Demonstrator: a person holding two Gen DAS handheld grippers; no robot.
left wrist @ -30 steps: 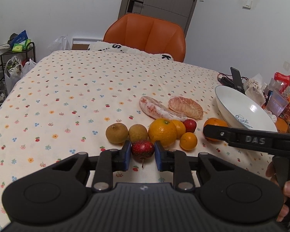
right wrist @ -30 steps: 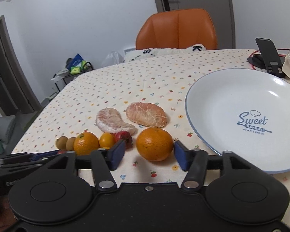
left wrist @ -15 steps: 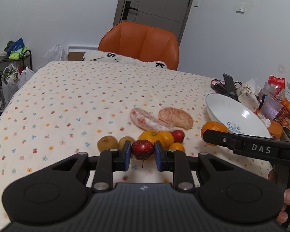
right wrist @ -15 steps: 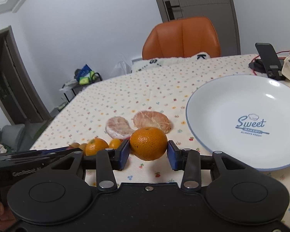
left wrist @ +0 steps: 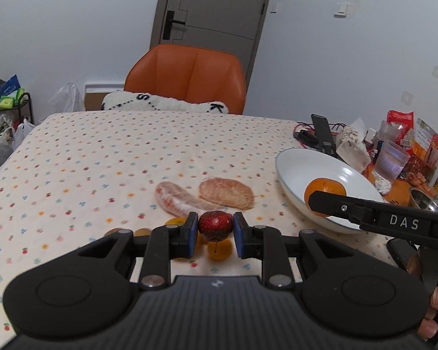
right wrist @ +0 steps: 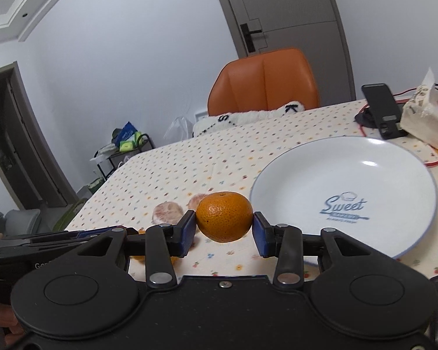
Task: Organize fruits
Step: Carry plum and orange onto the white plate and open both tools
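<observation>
My left gripper [left wrist: 215,234] is clamped on a small red fruit [left wrist: 215,224], lifted clear of the table, fingers level and pointing forward. My right gripper [right wrist: 224,229] pinches an orange [right wrist: 224,216] between its blue pads [right wrist: 259,232], also raised. My right hand [left wrist: 432,306] wraps the handle, fingertips showing.

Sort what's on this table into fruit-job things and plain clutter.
Job: red fruit in left gripper, orange in right gripper, white plate, peeled pomelo segments.
Clutter: phone on stand, tissue pack, plastic cups.
</observation>
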